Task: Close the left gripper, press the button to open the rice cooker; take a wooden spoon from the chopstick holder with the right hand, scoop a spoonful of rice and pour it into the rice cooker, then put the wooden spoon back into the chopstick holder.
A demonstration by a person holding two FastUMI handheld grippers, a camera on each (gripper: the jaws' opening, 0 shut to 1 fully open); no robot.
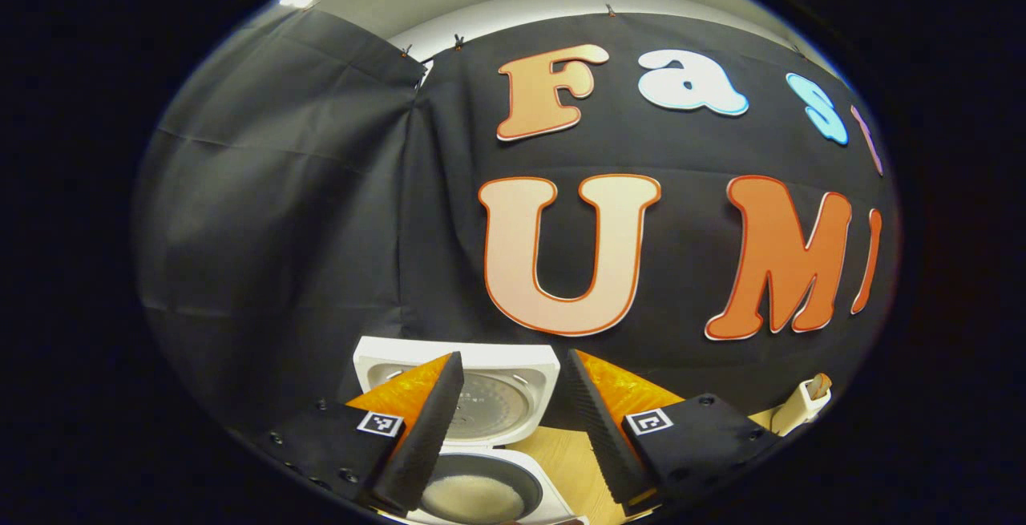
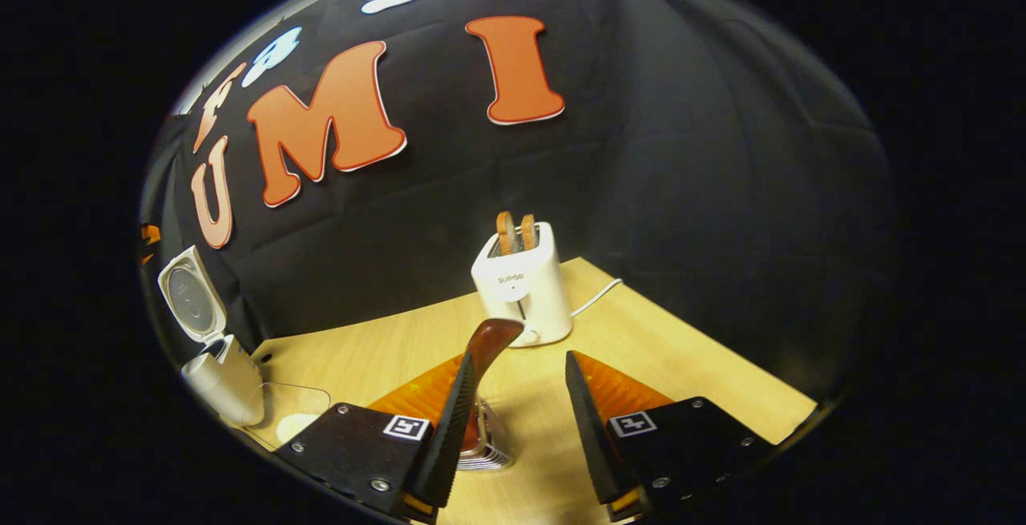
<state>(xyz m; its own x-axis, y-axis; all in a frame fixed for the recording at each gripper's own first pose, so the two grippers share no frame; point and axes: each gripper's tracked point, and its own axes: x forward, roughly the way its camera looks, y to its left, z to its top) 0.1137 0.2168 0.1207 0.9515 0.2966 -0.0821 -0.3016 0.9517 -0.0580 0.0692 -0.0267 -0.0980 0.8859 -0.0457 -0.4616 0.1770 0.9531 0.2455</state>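
Two grippers are seen, one in each view, and both are held with their fingers apart and nothing clamped between them. In the left gripper view, the left gripper (image 1: 513,397) is held above one rice cooker (image 1: 481,461), whose lid (image 1: 489,389) is raised upright and whose inner pot (image 1: 477,493) is seen to hold a pale layer of rice. In the right gripper view, the right gripper (image 2: 513,397) is held above the wooden table (image 2: 689,365). One wooden spoon (image 2: 490,345) is seen standing in one metal chopstick holder (image 2: 483,441), just beside the inner face of the left-hand finger; contact cannot be told. One white toaster (image 2: 521,284) is placed farther back on the table, with two slices of toast (image 2: 515,232) raised in its slots. The open rice cooker is also seen at the far left edge of that view, with one clear container (image 2: 292,417) beside it.
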